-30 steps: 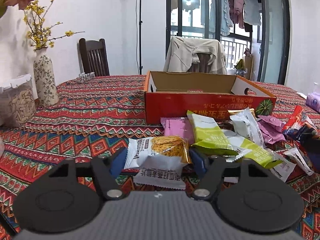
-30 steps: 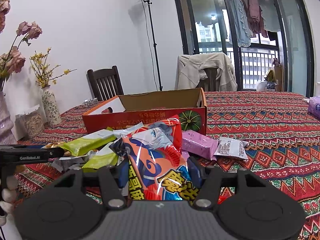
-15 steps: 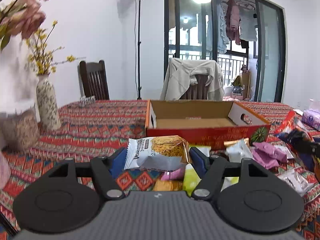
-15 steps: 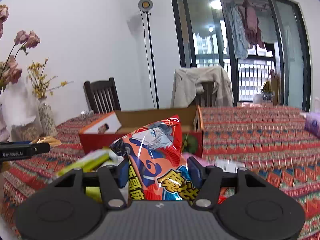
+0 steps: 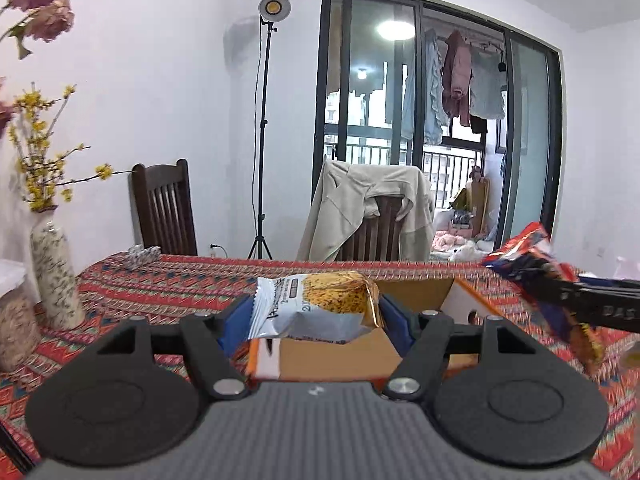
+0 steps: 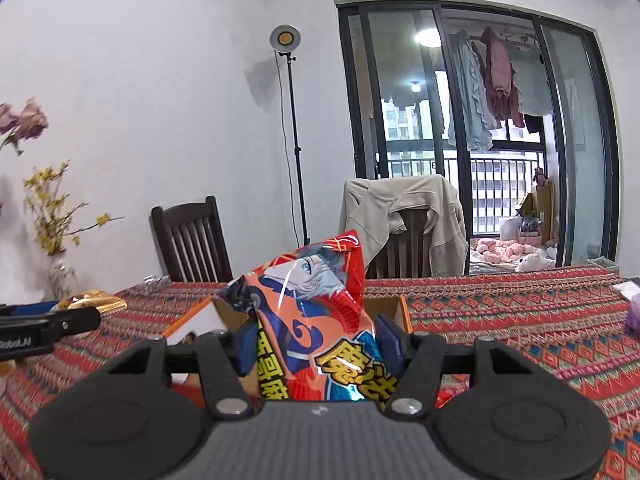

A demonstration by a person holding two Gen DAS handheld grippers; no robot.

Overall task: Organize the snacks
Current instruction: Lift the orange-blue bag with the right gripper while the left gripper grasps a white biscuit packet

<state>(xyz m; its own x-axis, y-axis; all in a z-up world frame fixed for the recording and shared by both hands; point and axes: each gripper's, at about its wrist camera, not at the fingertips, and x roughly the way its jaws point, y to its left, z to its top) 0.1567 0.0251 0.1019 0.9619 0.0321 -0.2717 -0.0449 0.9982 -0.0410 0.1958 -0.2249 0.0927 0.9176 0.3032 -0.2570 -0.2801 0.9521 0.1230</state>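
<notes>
My left gripper (image 5: 316,318) is shut on a white and gold snack packet (image 5: 316,306), held above the open cardboard box (image 5: 340,354) on the patterned tablecloth. The right gripper (image 6: 314,340) is shut on a red and blue snack bag (image 6: 316,320) with a cartoon face, also raised over the box (image 6: 390,312). In the left wrist view that bag (image 5: 540,276) and the other gripper's finger show at the right edge. In the right wrist view the left gripper's finger with the gold packet (image 6: 90,300) shows at the left. The other snacks on the table are hidden.
A speckled vase (image 5: 54,276) with yellow sprigs and a jar (image 5: 16,328) stand at the table's left side. A dark wooden chair (image 5: 164,208) and a chair draped with a beige jacket (image 5: 368,208) stand behind the table. A lamp stand (image 5: 262,120) rises by the wall.
Both grippers have risen with their packets from the pile of snacks and moved forward over the box. The snack pile has dropped out of view.
</notes>
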